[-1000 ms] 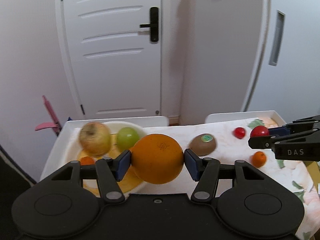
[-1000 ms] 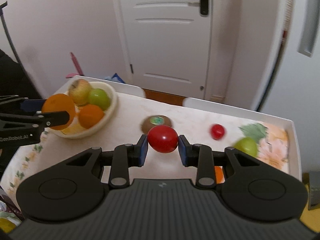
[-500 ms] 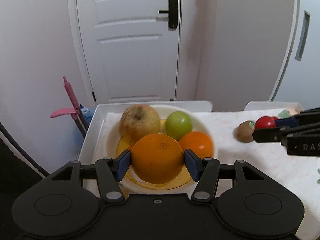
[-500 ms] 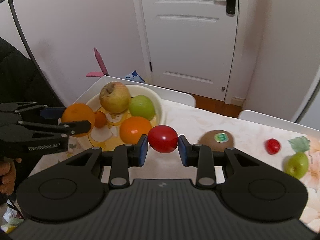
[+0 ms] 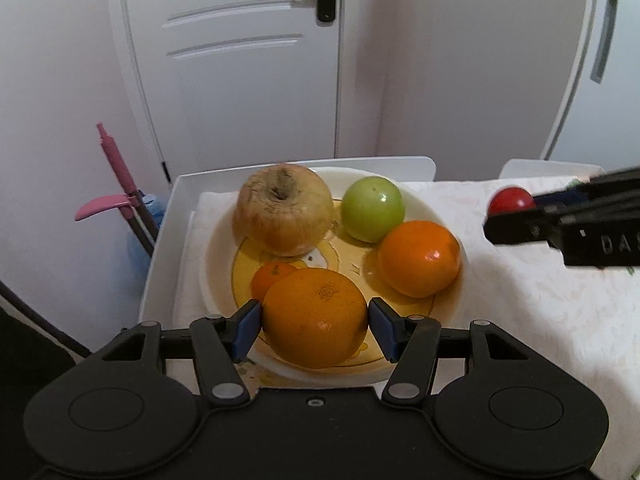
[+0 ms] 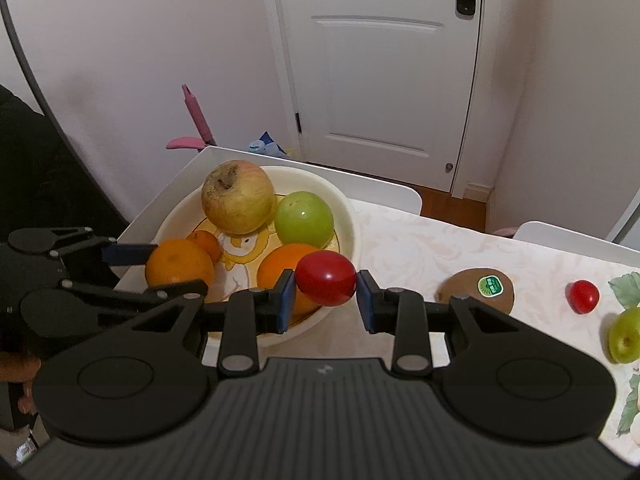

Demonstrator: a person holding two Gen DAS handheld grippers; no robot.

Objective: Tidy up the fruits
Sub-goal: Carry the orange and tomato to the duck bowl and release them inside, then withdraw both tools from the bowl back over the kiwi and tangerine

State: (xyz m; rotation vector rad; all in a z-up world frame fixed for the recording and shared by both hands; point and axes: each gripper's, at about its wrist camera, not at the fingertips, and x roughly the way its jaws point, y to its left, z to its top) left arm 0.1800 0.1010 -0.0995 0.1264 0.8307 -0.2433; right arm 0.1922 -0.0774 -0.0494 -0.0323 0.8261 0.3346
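Plainly, white letters reading "DAS" are showing on the black side of the right claw (image 5: 520, 216) in the left wrist view, cut off by the frame edge, and the brown fuzzy kiwi (image 6: 476, 290) lying on the desk is wearing a round green sticker whose writing is too small to read.

The wide cream bowl with a yellow cartoon print inside (image 5: 424, 208) is sitting at the desk's left end, on the pale floral tablecloth (image 5: 540, 320), and is holding four fruits: a large yellowish apple with a brown stem pit (image 5: 282, 208) at the back, a smooth green apple (image 5: 374, 208) just beside it, a glossy orange (image 5: 418, 258) at the right side, and a small tangerine (image 5: 270, 280) toward the near left.

The left claw (image 5: 316, 322) is gripping a big round orange (image 5: 316, 316) between its blue pads, over the near part of the bowl; whether the fruit is touching the bowl, I cannot tell.

The right claw (image 6: 326, 290) is clenching a shiny red tomato-like fruit (image 6: 326, 278) between its blue pads, hanging at the bowl's right rim.

Toward the desk's right end, a smaller red fruit (image 6: 582, 296) and a small green apple (image 6: 626, 334) are lying near each other, past the kiwi.
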